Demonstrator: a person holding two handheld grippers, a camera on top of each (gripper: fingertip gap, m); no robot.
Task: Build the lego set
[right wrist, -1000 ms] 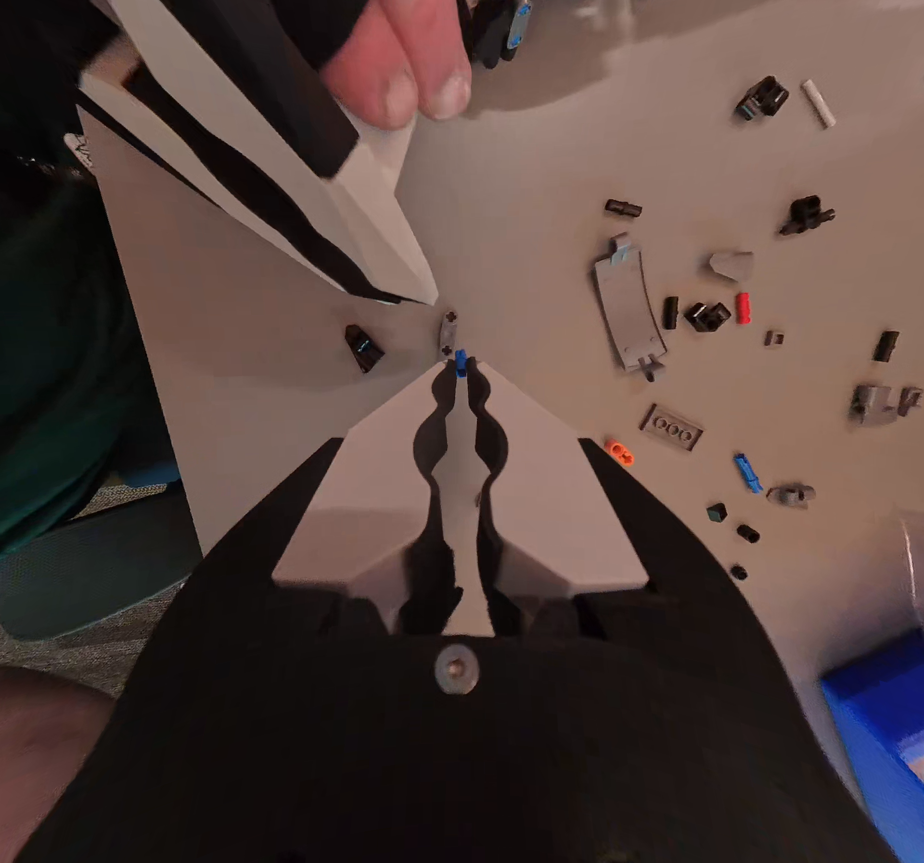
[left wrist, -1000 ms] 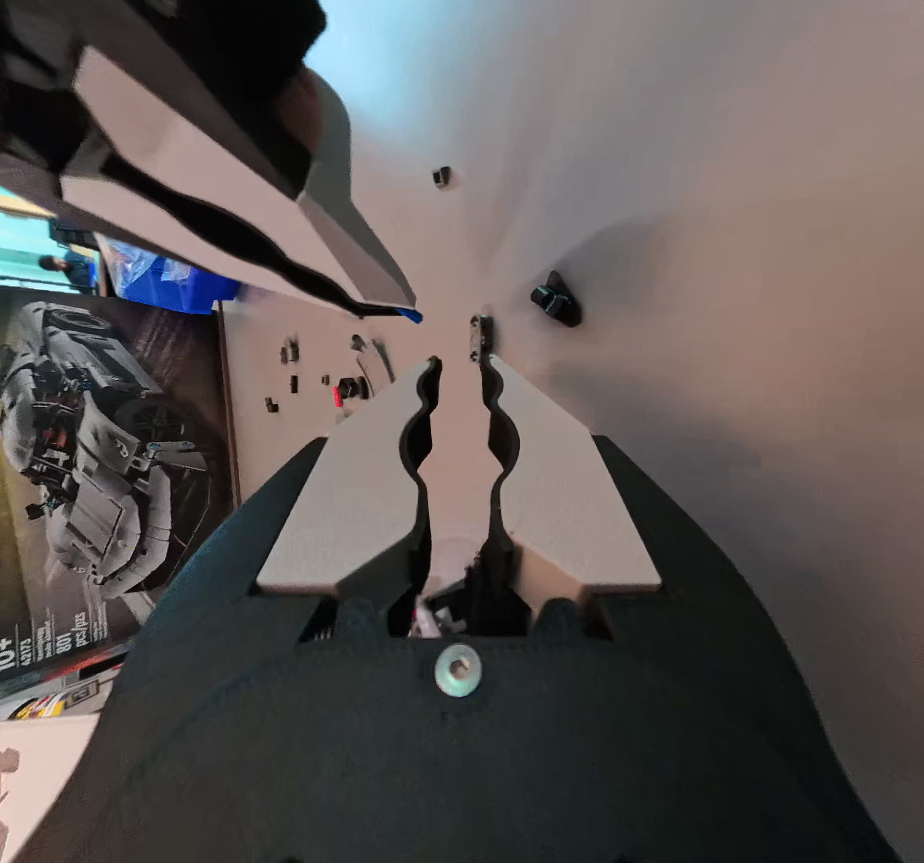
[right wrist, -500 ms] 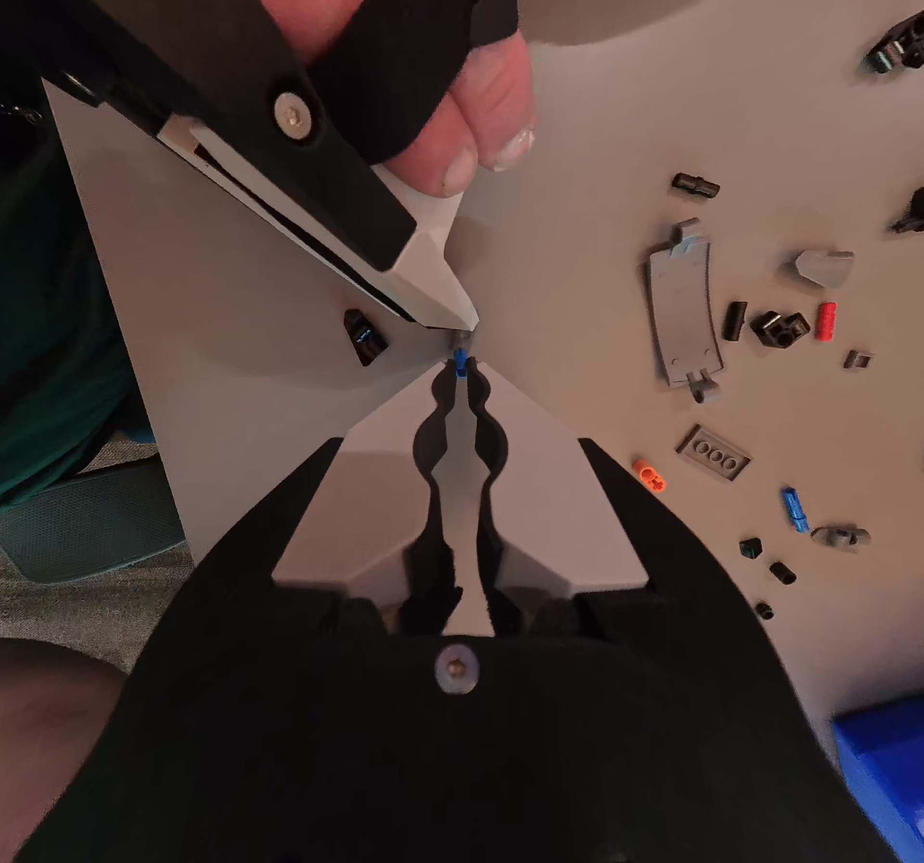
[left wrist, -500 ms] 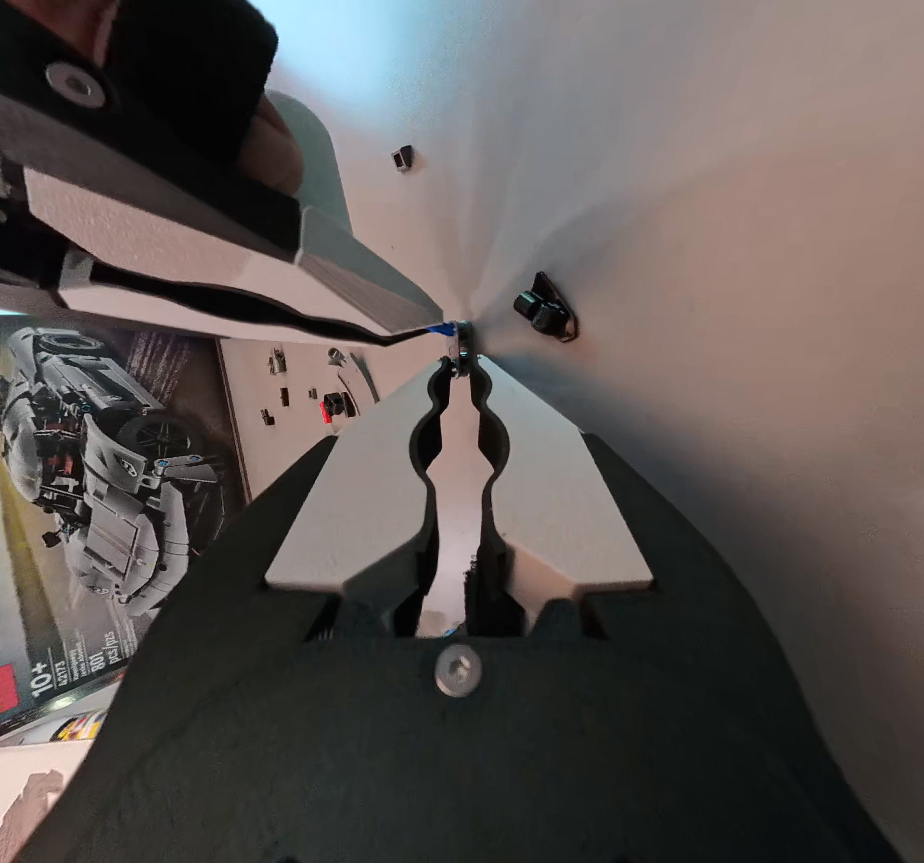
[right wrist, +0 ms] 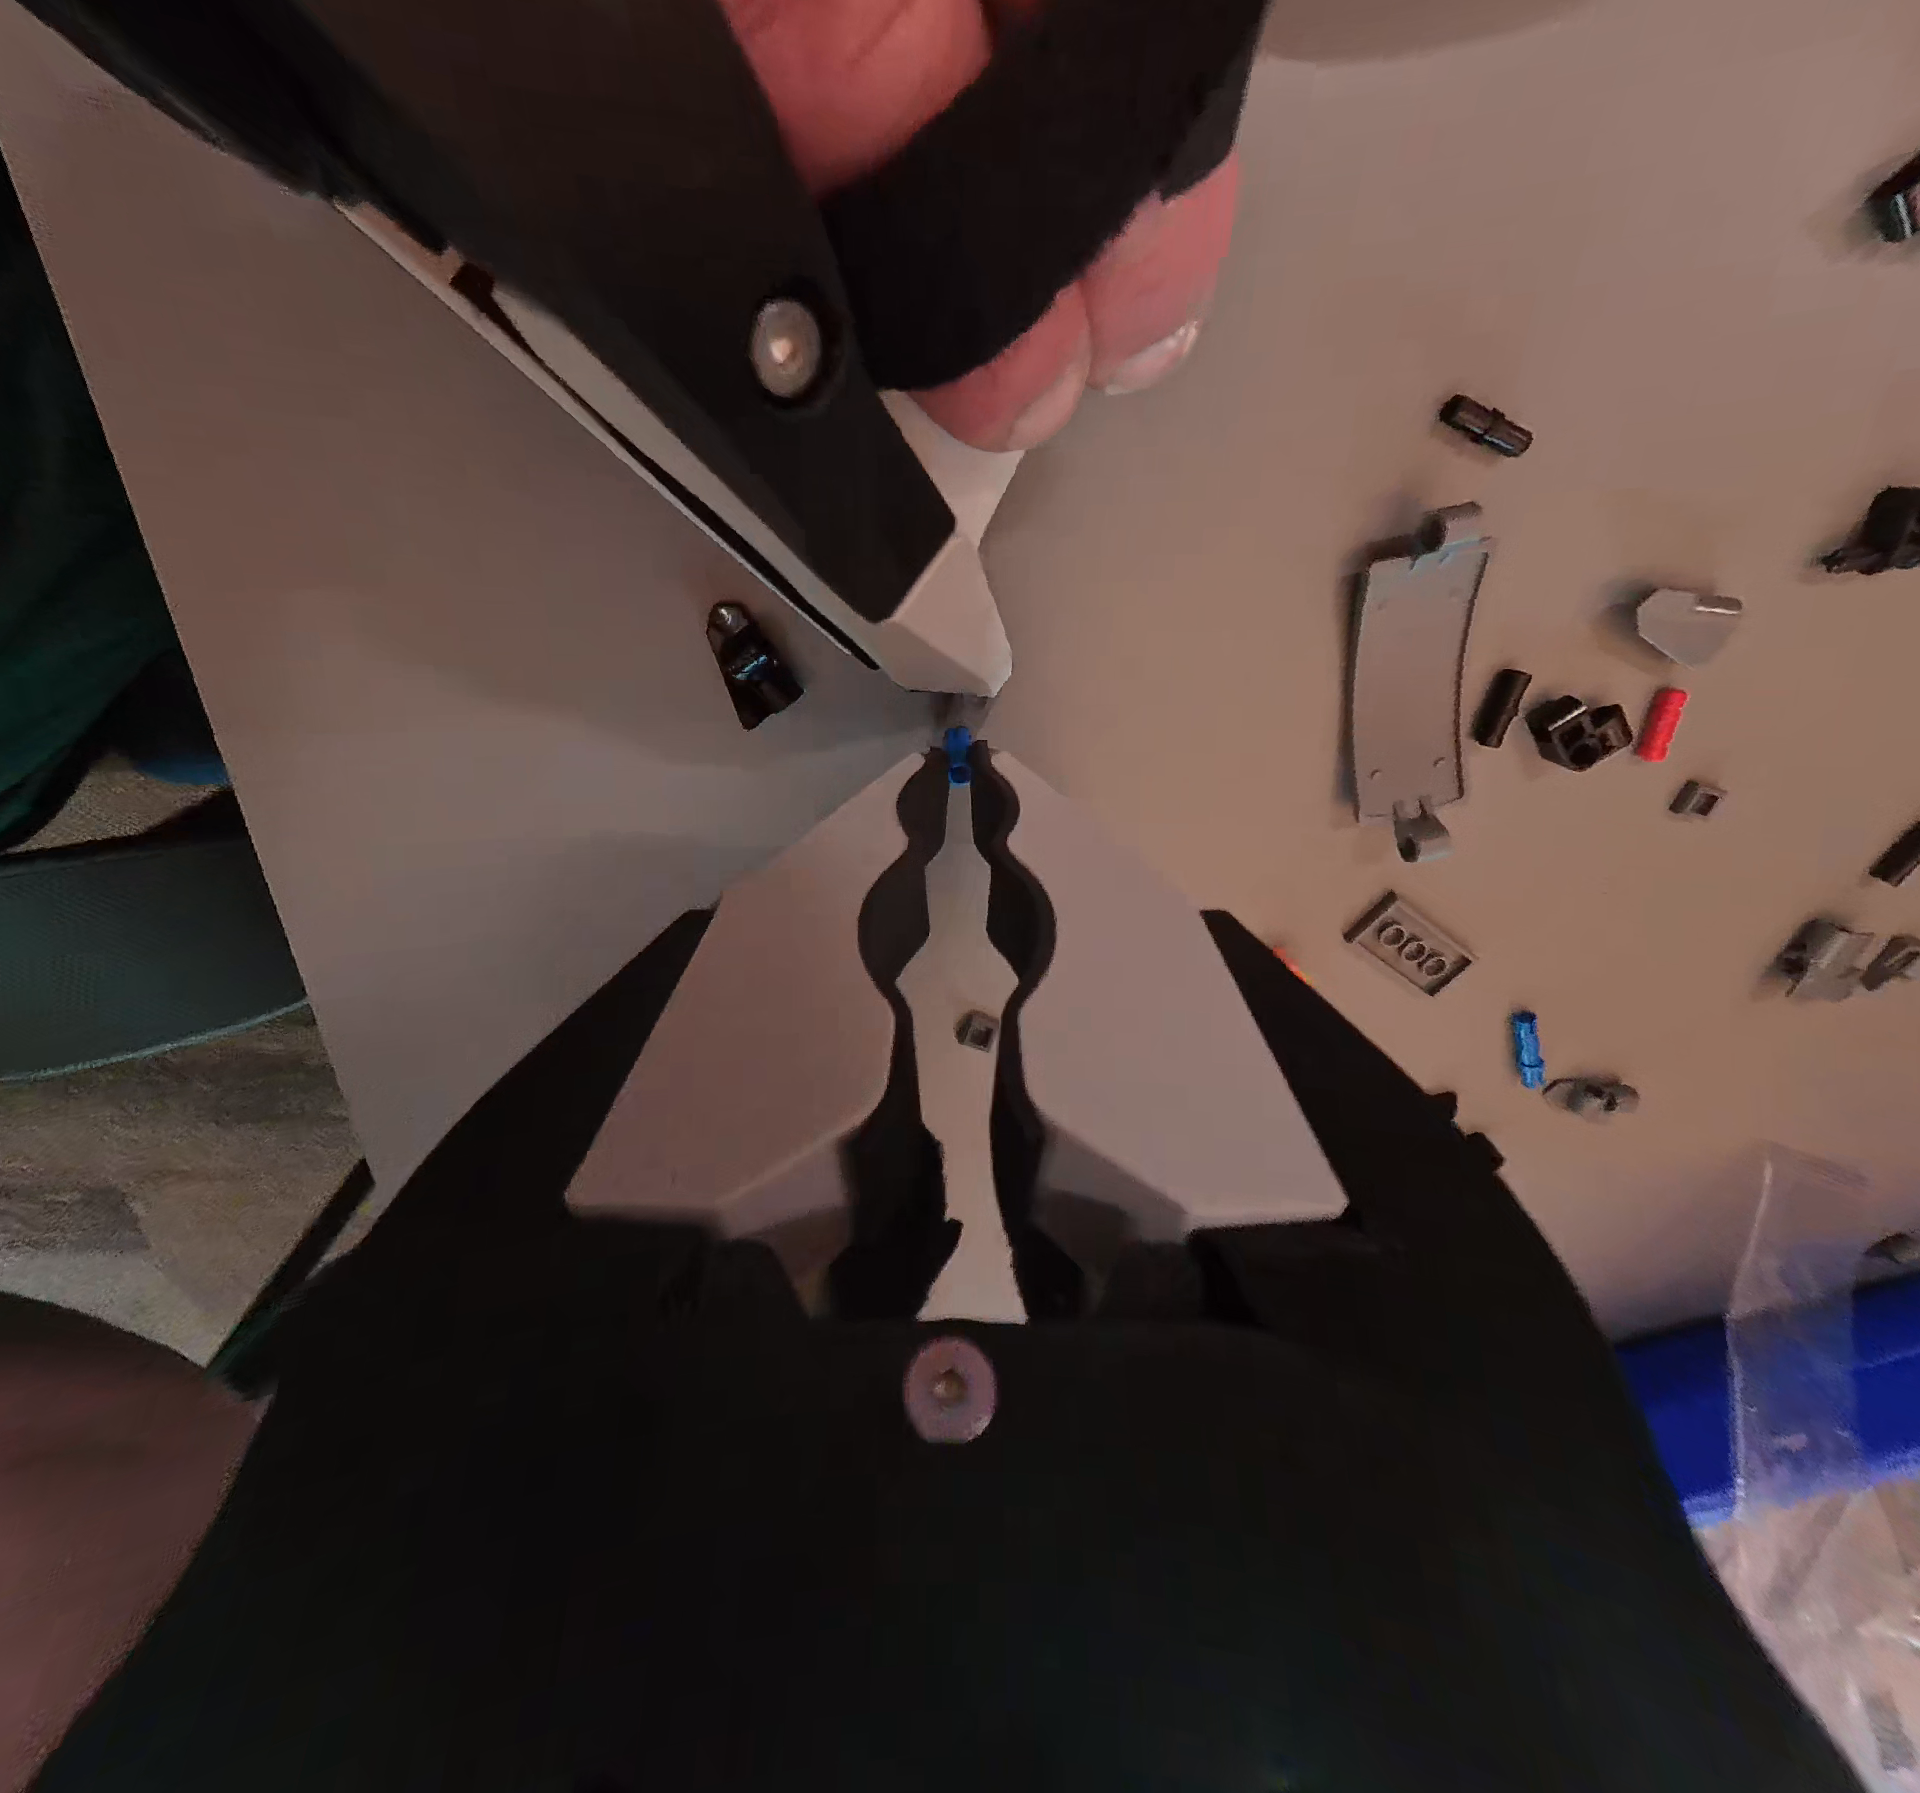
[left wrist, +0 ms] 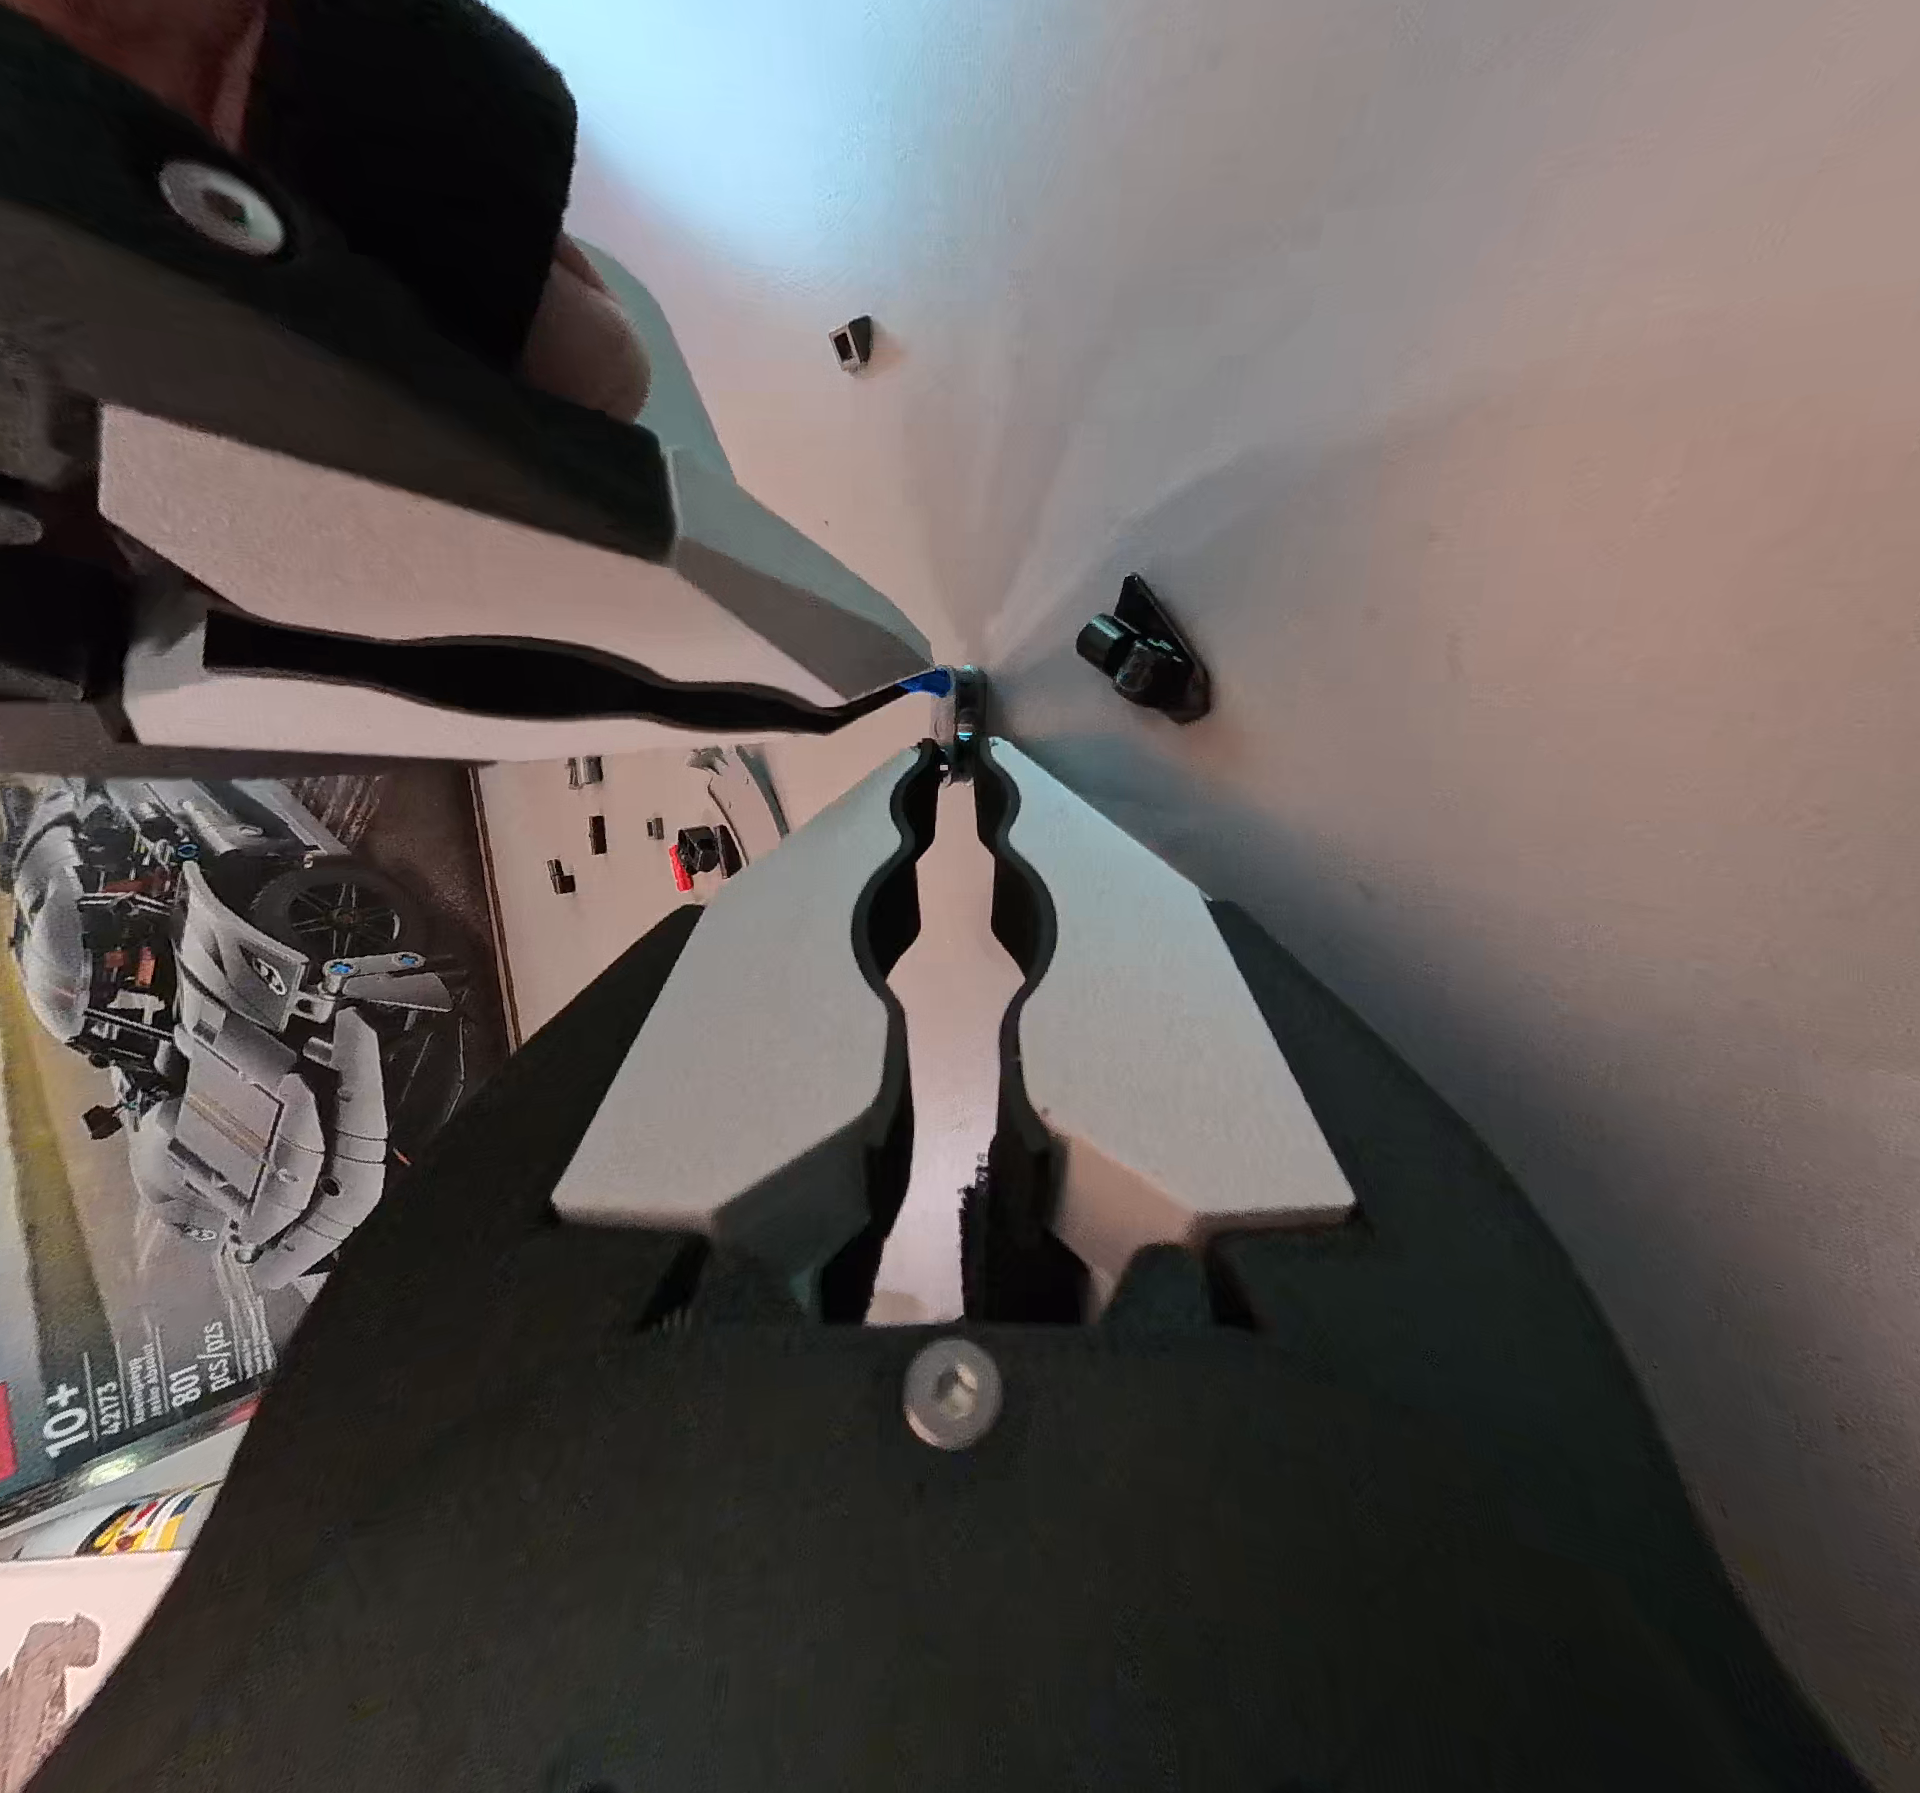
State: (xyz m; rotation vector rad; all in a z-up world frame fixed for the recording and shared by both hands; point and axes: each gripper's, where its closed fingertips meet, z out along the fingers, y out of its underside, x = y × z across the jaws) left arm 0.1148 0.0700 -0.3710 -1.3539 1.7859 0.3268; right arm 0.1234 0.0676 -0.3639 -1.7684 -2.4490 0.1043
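Blue pin between right claw tips

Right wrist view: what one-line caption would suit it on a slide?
Right gripper pinches a blue pin tip-to-tip against the left gripper's small grey piece, loose parts scattered on the table.

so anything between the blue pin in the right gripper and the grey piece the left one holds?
Nothing visible. The right gripper pinches the blue pin, whose end sits right at the small grey piece held by the left gripper. The nearest loose part, a black connector, lies off to the side on the table.
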